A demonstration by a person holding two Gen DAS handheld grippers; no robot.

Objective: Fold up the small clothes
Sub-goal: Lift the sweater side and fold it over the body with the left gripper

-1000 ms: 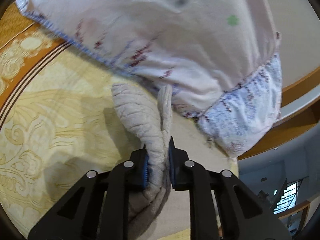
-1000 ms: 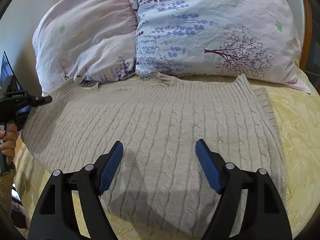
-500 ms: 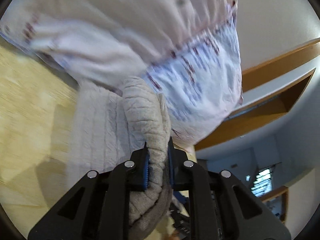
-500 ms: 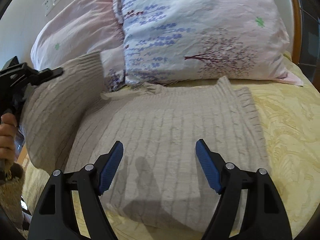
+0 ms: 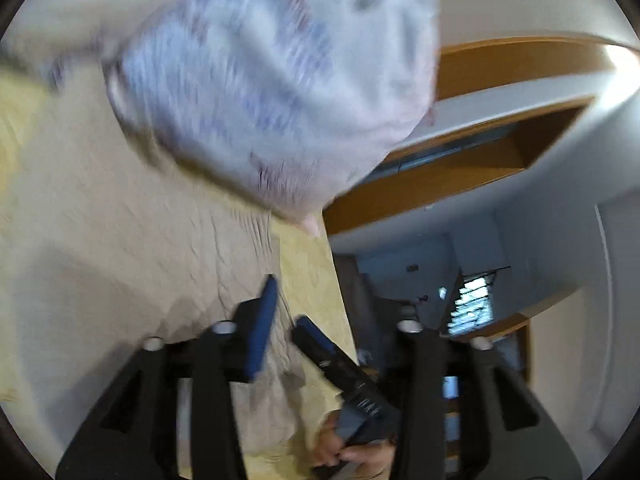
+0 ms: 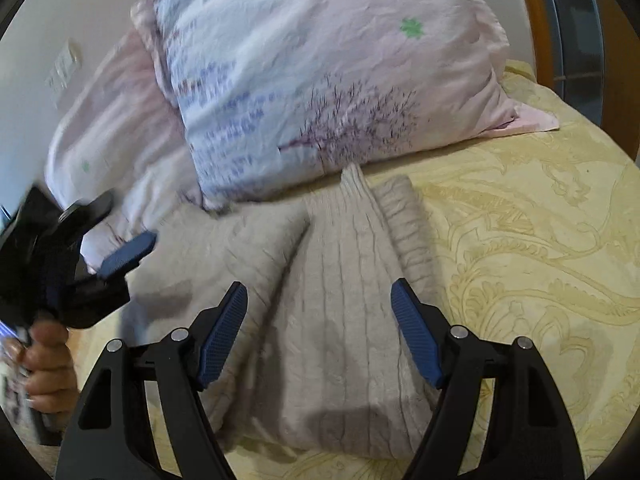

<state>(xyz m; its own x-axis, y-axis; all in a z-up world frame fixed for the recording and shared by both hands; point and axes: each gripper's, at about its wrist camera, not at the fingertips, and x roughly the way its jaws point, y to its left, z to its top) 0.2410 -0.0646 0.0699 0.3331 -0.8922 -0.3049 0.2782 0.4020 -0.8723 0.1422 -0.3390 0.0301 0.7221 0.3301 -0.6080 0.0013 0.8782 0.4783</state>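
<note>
The beige cable-knit sweater [image 6: 344, 312] lies half-folded on the bed [image 6: 540, 240] below the pillows [image 6: 320, 80]. Left gripper [image 6: 120, 256] is opening, fingers clear of the knit; right gripper [image 6: 320, 336] hovers spread, empty. The released flap could spring back or bunch unevenly.

Beige cable-knit sweater [image 6: 340, 300], soft and ribbed. Thin crumpled printed cotton pillow [image 6: 320, 80]. Yellow bedspread [image 6: 540, 240] with woven damask sheen. Matt black plastic right gripper [image 6: 319, 334], ridged blue pads [image 6: 416, 336].
</note>
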